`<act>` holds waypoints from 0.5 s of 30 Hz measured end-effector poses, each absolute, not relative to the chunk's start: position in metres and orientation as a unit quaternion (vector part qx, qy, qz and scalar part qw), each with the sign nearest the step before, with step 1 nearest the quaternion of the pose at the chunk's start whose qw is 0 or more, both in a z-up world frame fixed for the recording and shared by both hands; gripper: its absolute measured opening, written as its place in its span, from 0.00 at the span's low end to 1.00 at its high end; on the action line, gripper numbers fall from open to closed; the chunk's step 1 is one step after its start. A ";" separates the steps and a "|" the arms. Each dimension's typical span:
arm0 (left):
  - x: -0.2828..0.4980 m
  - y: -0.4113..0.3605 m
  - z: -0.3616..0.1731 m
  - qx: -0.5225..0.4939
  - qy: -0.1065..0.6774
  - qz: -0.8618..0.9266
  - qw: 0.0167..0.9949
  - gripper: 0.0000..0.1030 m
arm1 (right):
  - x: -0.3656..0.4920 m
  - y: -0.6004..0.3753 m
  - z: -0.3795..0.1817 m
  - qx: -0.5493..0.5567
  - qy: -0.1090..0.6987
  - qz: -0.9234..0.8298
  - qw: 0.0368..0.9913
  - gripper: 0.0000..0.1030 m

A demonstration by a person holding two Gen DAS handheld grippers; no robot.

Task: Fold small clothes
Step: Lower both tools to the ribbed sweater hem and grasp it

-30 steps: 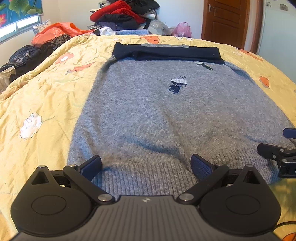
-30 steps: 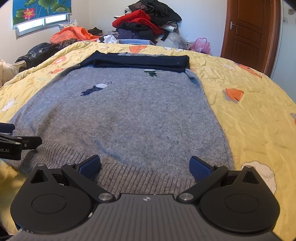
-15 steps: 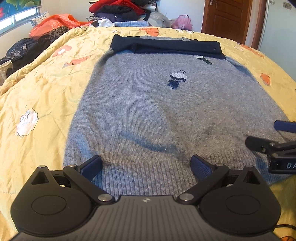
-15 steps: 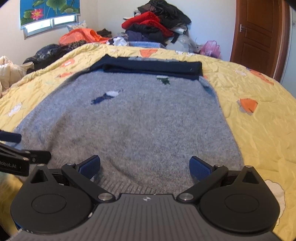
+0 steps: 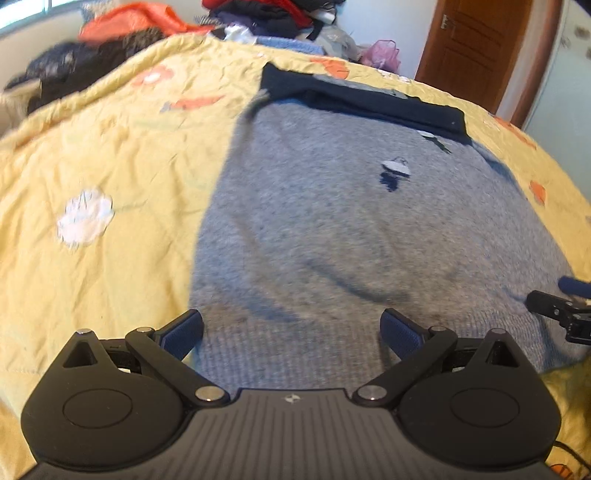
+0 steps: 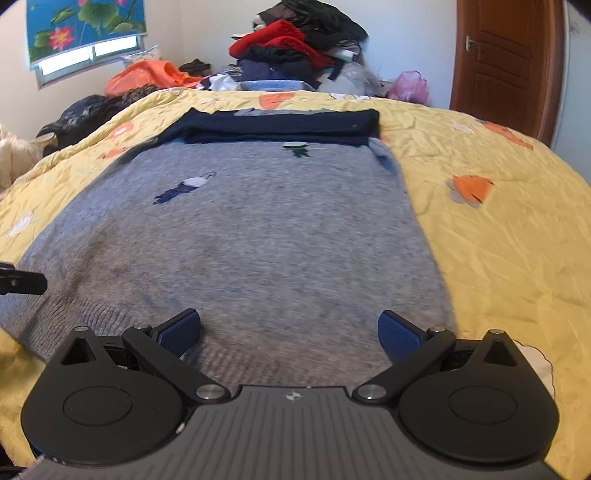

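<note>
A grey knit sweater (image 5: 351,229) (image 6: 251,236) lies flat on the yellow floral quilt (image 5: 103,155) (image 6: 498,240), its ribbed hem nearest me and its navy sleeves (image 5: 365,99) (image 6: 280,127) folded across the far end. My left gripper (image 5: 291,328) is open over the hem's left part, fingers wide apart, nothing between them. My right gripper (image 6: 290,328) is open over the hem's right part, also holding nothing. The right gripper's tip (image 5: 557,310) shows at the left wrist view's right edge, and the left gripper's tip (image 6: 22,282) at the right wrist view's left edge.
A tall heap of clothes (image 6: 299,51) sits beyond the bed's far edge, with orange and dark garments (image 6: 147,79) at the far left. A brown door (image 6: 506,62) stands at the right, a pink bag (image 6: 408,86) near it. A window with a lotus picture (image 6: 85,29) is on the left wall.
Both grippers have shifted over the hem; the left one has moved left and tilted, so the sweater's left edge now lies by its left finger. Both stay open. The sweater has not moved.
</note>
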State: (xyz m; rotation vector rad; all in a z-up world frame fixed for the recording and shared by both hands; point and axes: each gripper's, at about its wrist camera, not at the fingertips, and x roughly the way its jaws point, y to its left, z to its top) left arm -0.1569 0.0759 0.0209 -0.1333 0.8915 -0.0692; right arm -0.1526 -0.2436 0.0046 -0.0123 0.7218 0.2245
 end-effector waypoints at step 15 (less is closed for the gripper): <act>-0.135 0.144 0.009 -0.357 0.424 -0.176 0.814 1.00 | -0.141 -0.321 0.013 0.097 0.398 0.082 0.909 1.00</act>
